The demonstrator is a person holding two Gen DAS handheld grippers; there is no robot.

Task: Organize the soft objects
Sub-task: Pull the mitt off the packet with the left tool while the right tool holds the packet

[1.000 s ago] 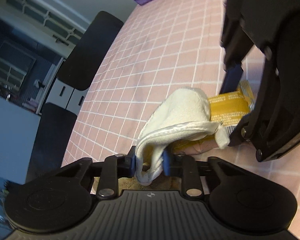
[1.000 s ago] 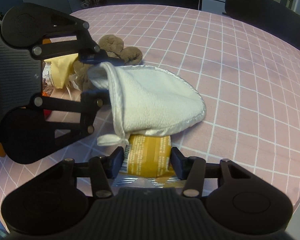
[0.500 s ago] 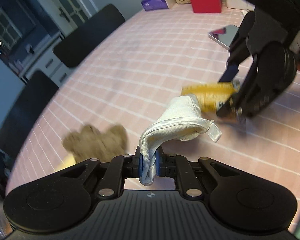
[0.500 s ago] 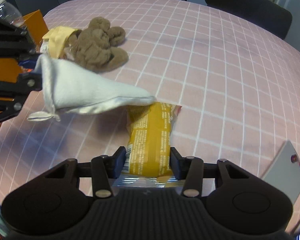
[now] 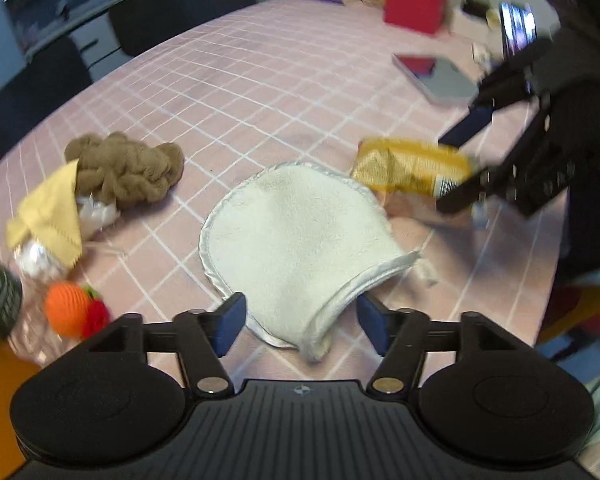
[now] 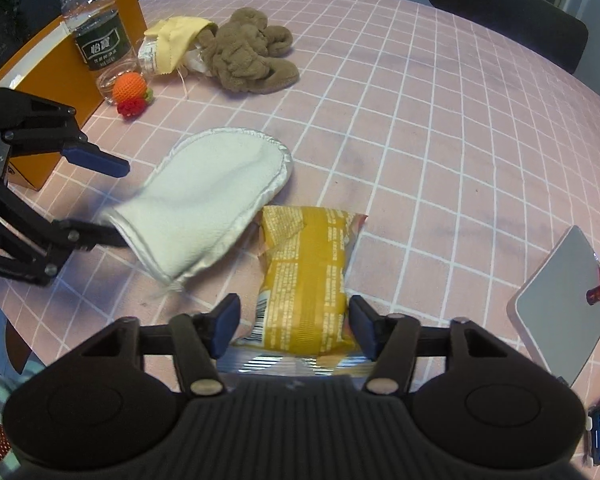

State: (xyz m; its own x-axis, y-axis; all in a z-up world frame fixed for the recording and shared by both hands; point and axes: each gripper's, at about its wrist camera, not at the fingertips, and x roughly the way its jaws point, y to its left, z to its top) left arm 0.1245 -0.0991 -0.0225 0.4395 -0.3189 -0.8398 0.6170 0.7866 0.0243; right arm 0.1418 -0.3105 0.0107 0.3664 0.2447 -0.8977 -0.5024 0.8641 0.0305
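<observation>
Two things sit at your jaws right now: the white mitt under the left gripper and the yellow snack pack under the right gripper; both lie on the pink checked table, edges touching or nearly so, can't tell which. Mitt's long axis runs from its cuff, just ahead of your left jaws, away to its rounded tip; cuff looks a bit raised, rest lies flat. Left jaws are opening, spread wide either side of the cuff, pads off the cloth, so nothing's held. Right jaws are opening too; pack's near end sits between them w/ a gap at the left pad, the other pad close to or on the foil, so it looks let go. Left is the nearer hand for the mitt, right for the pack.

Further out, the soft stuff is bunched: brown plush, yellow cloth draped over clear plastic, orange knit ball w/ a red bit beside it, water bottle next to an orange box; what's inside the box is hidden. Grey tablet lies well apart at the right; red box at the far end.
</observation>
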